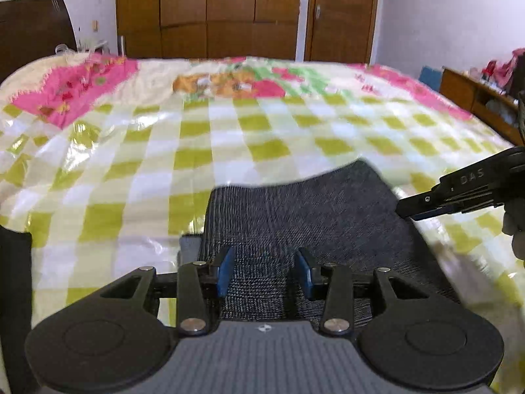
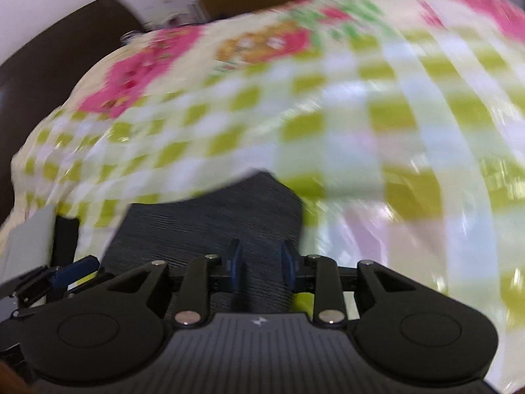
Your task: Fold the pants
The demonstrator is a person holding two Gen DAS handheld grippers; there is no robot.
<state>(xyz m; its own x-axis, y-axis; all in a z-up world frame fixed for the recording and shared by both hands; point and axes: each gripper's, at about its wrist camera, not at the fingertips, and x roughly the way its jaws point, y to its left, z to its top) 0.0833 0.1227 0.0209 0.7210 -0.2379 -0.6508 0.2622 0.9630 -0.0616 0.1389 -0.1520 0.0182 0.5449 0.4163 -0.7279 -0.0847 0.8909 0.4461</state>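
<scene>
A slip of the fabric is judged the main risk: the right wrist view is smeared by motion, so a fast sweep could drag the dark grey pants [image 1: 305, 216] askew over the glossy checked bedspread [image 1: 137, 151], and the far fold edge, which already lies wavy, could be left crooked. On the left, the left gripper [image 1: 266, 271] is seen with its blue pads [image 1: 224, 271] well apart, poised over the near part of the pants; whether the fabric is touched cannot be told, and nothing is clamped. To the right, the right gripper [image 2: 261, 262] is seen with its pads parted by a narrower gap, over the cloth near its right edge; no fabric is seen pinched between them
</scene>
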